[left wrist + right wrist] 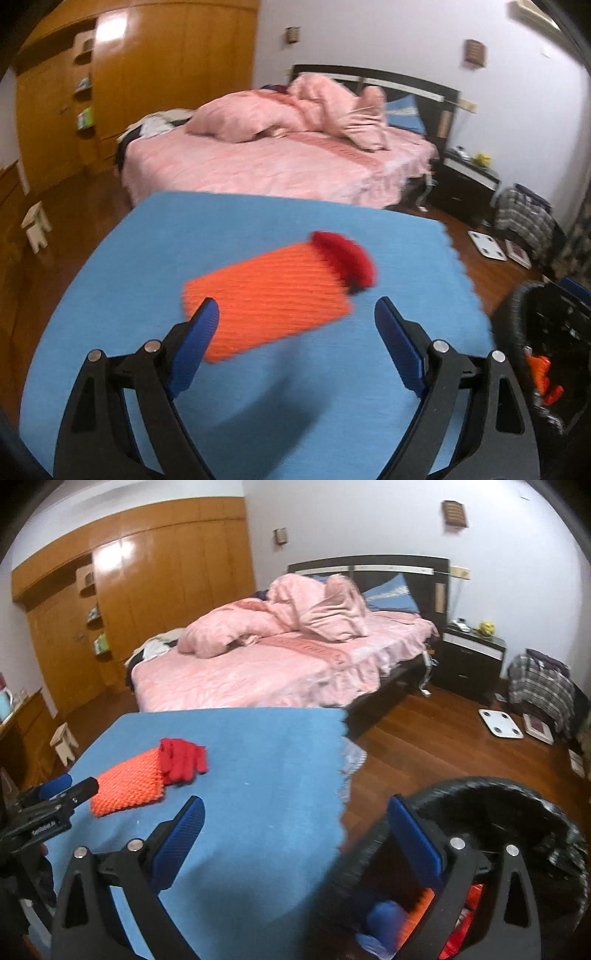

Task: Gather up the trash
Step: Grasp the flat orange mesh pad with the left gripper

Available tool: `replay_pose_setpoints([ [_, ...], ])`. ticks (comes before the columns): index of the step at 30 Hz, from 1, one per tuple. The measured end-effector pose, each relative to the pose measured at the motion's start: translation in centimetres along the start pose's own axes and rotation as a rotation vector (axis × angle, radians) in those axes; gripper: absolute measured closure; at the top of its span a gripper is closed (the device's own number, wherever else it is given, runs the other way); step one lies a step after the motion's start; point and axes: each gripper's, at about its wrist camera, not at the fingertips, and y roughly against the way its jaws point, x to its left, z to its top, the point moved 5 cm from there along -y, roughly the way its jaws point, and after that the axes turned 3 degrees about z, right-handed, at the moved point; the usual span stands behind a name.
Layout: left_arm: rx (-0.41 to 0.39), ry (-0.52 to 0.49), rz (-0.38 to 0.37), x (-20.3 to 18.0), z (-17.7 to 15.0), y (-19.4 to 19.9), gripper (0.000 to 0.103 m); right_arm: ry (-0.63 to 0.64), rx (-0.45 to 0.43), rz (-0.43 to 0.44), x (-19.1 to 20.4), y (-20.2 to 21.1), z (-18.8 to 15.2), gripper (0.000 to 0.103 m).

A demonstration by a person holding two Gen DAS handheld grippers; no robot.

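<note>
An orange ribbed pad (266, 299) lies on the blue-covered table (147, 258), with a crumpled red piece (345, 258) at its far end. My left gripper (297, 317) is open just above the pad's near edge, its jaws wide on either side. In the right wrist view the orange pad (129, 788) and red piece (183, 760) sit at the left, with the left gripper (62, 788) beside them. My right gripper (295, 823) is open and empty over the table's right edge, next to a black-lined trash bin (517, 801) that holds orange, blue and red scraps.
A pink bed (277, 657) stands beyond the table. A dark nightstand (472, 657), a white scale (500, 723) and a plaid bundle (543, 686) are on the wooden floor at right. A small stool (64, 742) is at left. The bin also shows in the left wrist view (546, 343).
</note>
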Motion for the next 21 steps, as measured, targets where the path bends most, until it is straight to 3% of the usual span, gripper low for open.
replay_pose_setpoints([
  [6,0.050,0.027,0.034,3.0,-0.1,-3.2,0.019,0.050,0.037,0.023,2.9,-3.0,-0.3,0.006],
  [18,0.146,0.026,0.029,2.8,-1.8,-7.8,0.020,0.083,0.085,0.034,4.5,-7.2,-0.4,0.006],
  [21,0.144,0.020,0.048,2.8,-2.1,-7.8,0.034,0.084,0.086,0.037,4.7,-7.8,-0.3,0.006],
])
